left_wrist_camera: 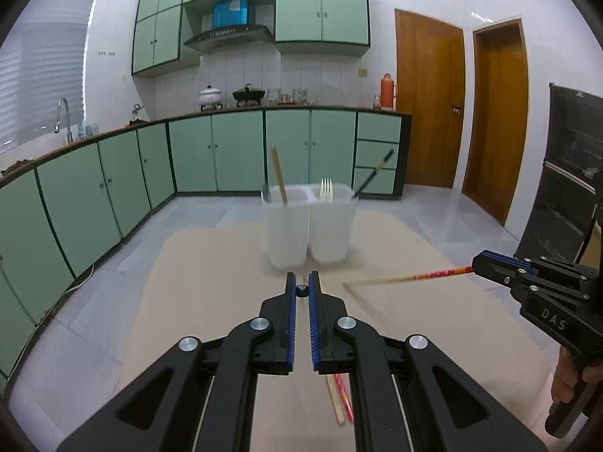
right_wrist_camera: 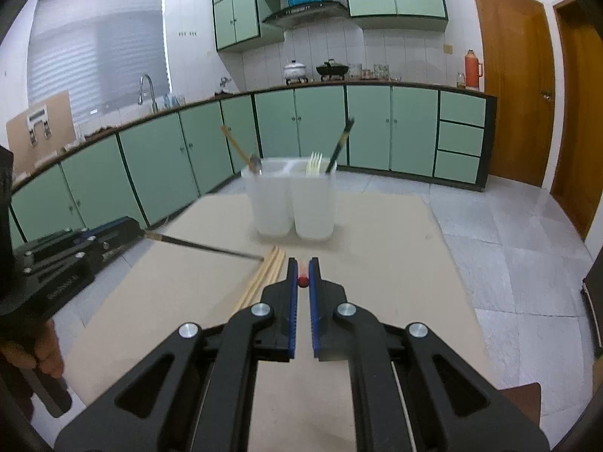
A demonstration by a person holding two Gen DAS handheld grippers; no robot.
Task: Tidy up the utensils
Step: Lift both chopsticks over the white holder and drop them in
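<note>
A white two-compartment utensil holder [left_wrist_camera: 308,226] [right_wrist_camera: 294,203] stands on a beige board. It holds a wooden chopstick [left_wrist_camera: 279,175], a spoon [right_wrist_camera: 255,164], a pale fork [left_wrist_camera: 326,190] [right_wrist_camera: 314,164] and a black chopstick [left_wrist_camera: 375,173] [right_wrist_camera: 339,145]. My left gripper [left_wrist_camera: 301,290] [right_wrist_camera: 141,234] is shut on a black chopstick [right_wrist_camera: 211,248] that points toward the holder. My right gripper [right_wrist_camera: 302,280] [left_wrist_camera: 475,263] is shut on a red-patterned chopstick [left_wrist_camera: 407,277]. Loose wooden chopsticks [right_wrist_camera: 264,277] [left_wrist_camera: 337,395] lie on the board.
The beige board [right_wrist_camera: 377,256] lies over a grey tiled floor. Green kitchen cabinets [left_wrist_camera: 226,150] run along the left and back walls. Brown doors [left_wrist_camera: 429,101] are at the right. A dark rack [left_wrist_camera: 569,173] stands at far right.
</note>
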